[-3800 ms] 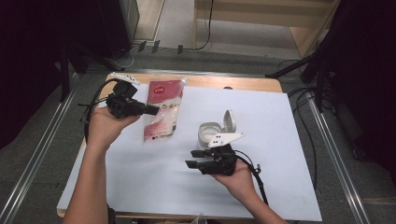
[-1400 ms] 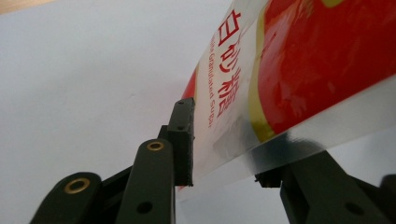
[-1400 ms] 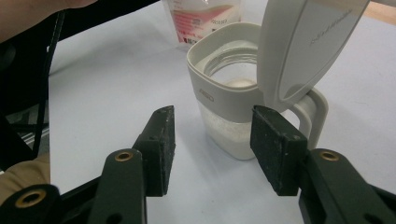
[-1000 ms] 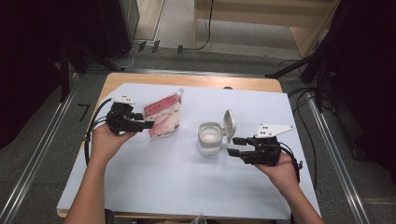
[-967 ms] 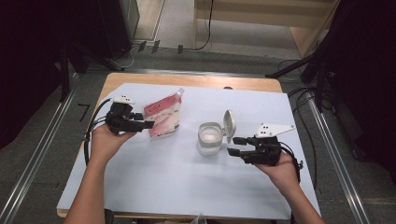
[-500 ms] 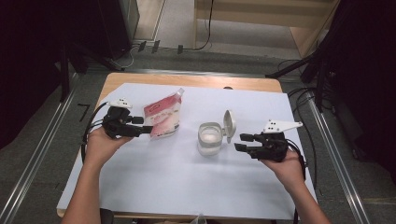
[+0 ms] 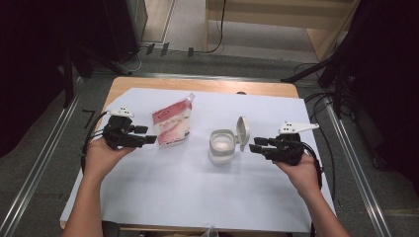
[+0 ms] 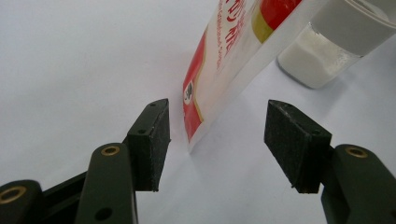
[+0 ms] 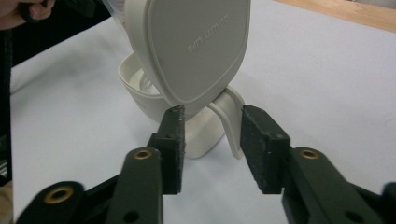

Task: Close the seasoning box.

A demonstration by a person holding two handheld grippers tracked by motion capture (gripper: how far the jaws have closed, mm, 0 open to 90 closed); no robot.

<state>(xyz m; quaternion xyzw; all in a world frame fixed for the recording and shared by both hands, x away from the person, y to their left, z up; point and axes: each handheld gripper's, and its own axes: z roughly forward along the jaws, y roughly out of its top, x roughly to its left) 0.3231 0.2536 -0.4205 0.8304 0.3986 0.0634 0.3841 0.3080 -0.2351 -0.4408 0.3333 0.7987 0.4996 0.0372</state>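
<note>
Left gripper view first: nearest the lens the two black jaws stand apart, having just been opening, and the bottom corner of the red-and-white pouch (image 8: 219, 70) reaches into the gap between them without touching either pad. Beyond the pouch, at the upper right, stands the clear jar (image 8: 322, 60) with white powder in it, resting on the white sheet (image 8: 70, 56).

Right gripper view next: its jaws have just been closing and now flank the hinge strap at the back of the jar (image 9: 205, 130); I cannot tell whether the pads press on it or only stand beside it. The jar's cream lid (image 9: 196, 51) is flipped up and rises just past the pads, its outer face toward the camera. Farther off lies the white sheet (image 9: 327, 74), then a strip of the wooden table (image 9: 355, 11).

High view last: the left gripper (image 7: 147, 140) sits at the lower left edge of the pouch (image 7: 173, 126), which lies flat on the sheet (image 7: 197, 197). The right gripper (image 7: 253, 147) points at the open jar (image 7: 222, 146) from its right, just by the raised lid (image 7: 242, 133). Pouch and jar lie near each other in the middle of the sheet.
</note>
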